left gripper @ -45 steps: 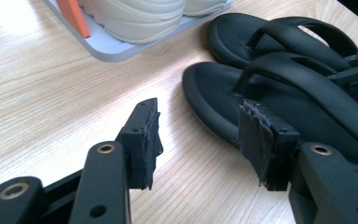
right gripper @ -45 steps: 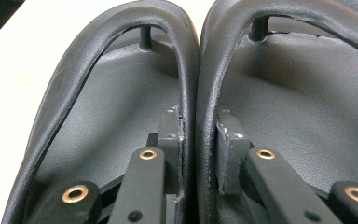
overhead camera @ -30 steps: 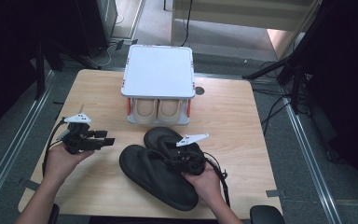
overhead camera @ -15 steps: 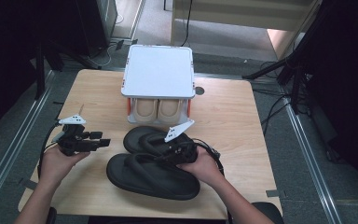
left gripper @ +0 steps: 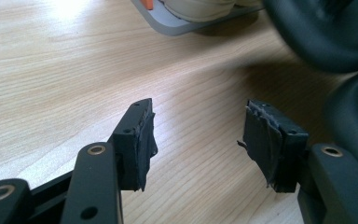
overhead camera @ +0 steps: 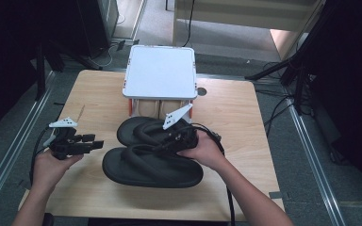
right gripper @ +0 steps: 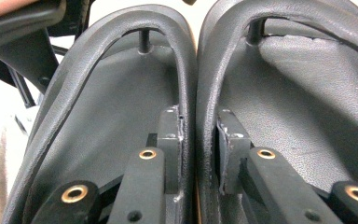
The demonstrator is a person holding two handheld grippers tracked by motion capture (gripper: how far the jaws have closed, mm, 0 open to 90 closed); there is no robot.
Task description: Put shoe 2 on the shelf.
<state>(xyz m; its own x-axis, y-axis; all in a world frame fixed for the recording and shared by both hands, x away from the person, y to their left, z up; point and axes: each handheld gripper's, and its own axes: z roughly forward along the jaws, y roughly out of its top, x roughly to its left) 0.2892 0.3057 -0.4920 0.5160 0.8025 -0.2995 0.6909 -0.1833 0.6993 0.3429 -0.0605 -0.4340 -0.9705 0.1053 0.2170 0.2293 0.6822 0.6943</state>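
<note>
Right tool (overhead camera: pixel 181 139), table (overhead camera: pixel 235 113) centre: jaws clamped on adjoining straps of two black flip-flops (overhead camera: pixel 153 162), pair at 6 o'clock of white-lidded rack (overhead camera: pixel 160 77). Left tool (overhead camera: pixel 92 143), 9 o'clock: jaws wide, empty. No legible writing.

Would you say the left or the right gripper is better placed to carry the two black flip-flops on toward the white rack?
Right, probably: the right gripper is shut on the adjoining straps of both flip-flops, near the rack. The left gripper is open over bare table.

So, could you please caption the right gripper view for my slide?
Right claw pinches adjoining straps of two black rubber flip-flops.
</note>
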